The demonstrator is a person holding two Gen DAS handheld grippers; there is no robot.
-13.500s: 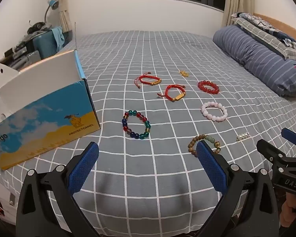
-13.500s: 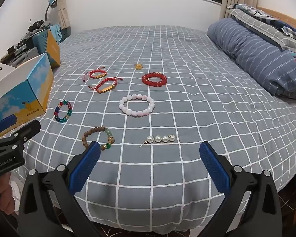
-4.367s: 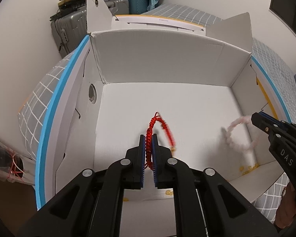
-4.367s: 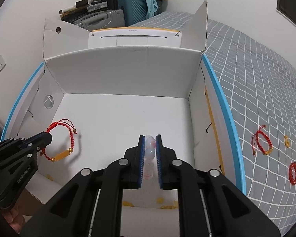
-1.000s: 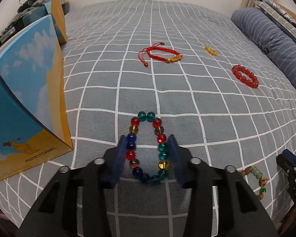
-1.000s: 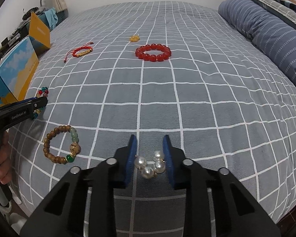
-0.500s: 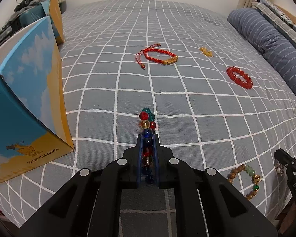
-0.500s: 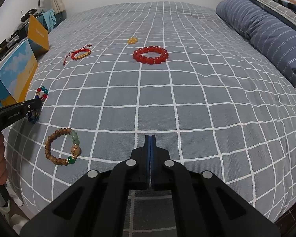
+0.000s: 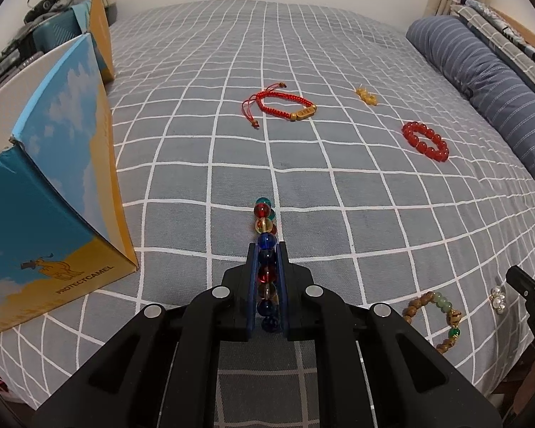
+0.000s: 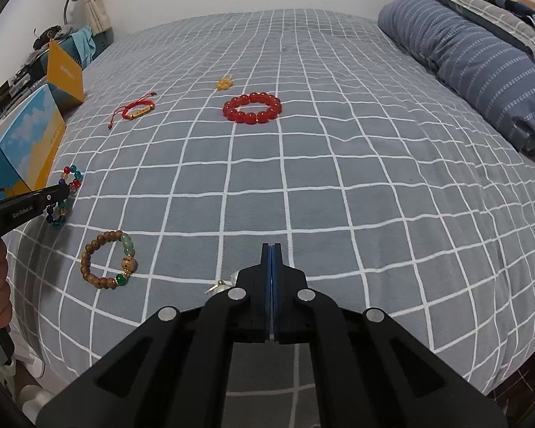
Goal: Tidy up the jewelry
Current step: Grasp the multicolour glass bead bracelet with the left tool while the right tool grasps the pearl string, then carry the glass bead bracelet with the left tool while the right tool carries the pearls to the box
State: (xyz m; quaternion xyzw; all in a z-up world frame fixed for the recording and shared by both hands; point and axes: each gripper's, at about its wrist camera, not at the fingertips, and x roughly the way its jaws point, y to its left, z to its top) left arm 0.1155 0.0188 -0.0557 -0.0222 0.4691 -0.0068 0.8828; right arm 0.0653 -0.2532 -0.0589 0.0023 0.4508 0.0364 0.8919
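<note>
While my left hand-held gripper (image 9: 267, 278) pinches the multicolored bead bracelet (image 9: 266, 246) flat between its pads, the strand's long axis runs straight ahead over the bed (image 9: 339, 185). Pressed together, my right hand-held gripper (image 10: 271, 278) grips the pearl piece (image 9: 498, 295), mostly hidden.

I see even, soft indoor light from overhead on the bed (image 9: 339, 164), with faint shadows. Both fisheye views bend the bed's edges and darken at the corners. Focus is sharp throughout.
</note>
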